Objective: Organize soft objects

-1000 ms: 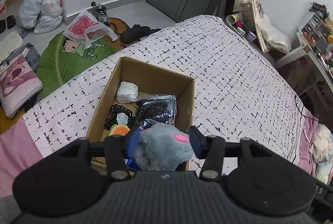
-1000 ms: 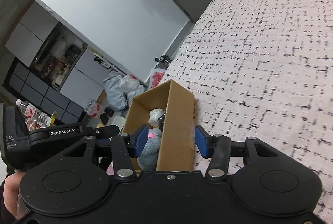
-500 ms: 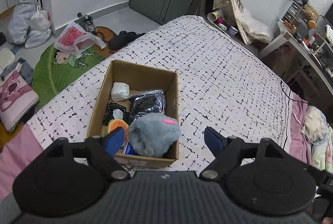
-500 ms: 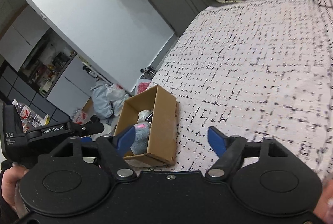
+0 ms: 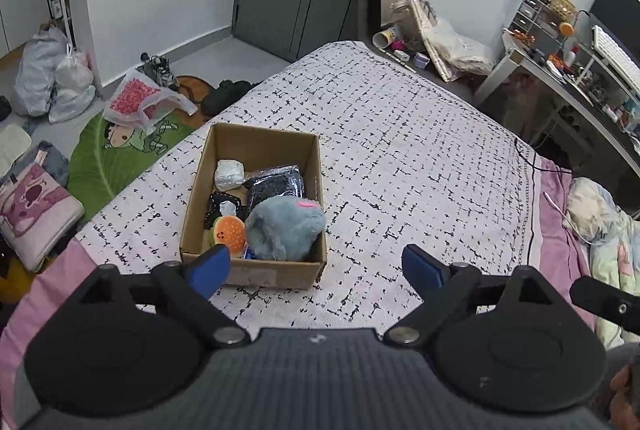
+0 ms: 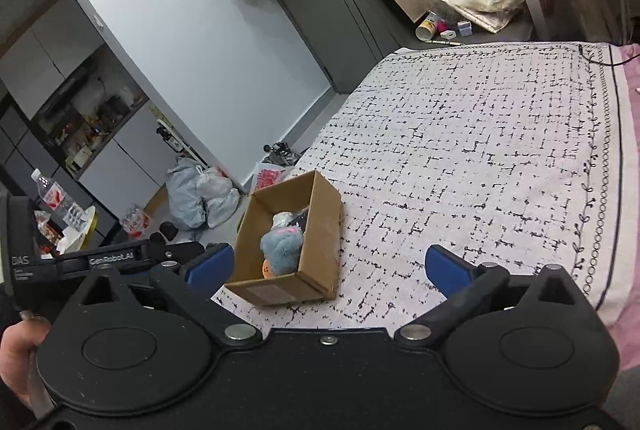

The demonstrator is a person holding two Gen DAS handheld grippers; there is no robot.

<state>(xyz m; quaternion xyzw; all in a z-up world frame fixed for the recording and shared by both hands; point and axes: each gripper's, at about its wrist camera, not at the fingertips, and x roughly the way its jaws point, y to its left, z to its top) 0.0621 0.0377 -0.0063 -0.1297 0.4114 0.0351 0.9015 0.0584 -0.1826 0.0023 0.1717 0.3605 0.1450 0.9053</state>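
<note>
On the bed: cardboard box holding the grey plush toy.
Left claw: opening, nothing between its pads.
Right claw: opening, empty.
Advice: lift clear without snagging the box rim.

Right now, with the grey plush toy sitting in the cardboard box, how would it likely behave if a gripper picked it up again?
The grey plush toy looks fluffy and rounded, so it would probably squash between the pads rather than resist. It likely weighs little for its bulk. Bulging above the cardboard box rim, it could snag its neighbours slightly.
</note>
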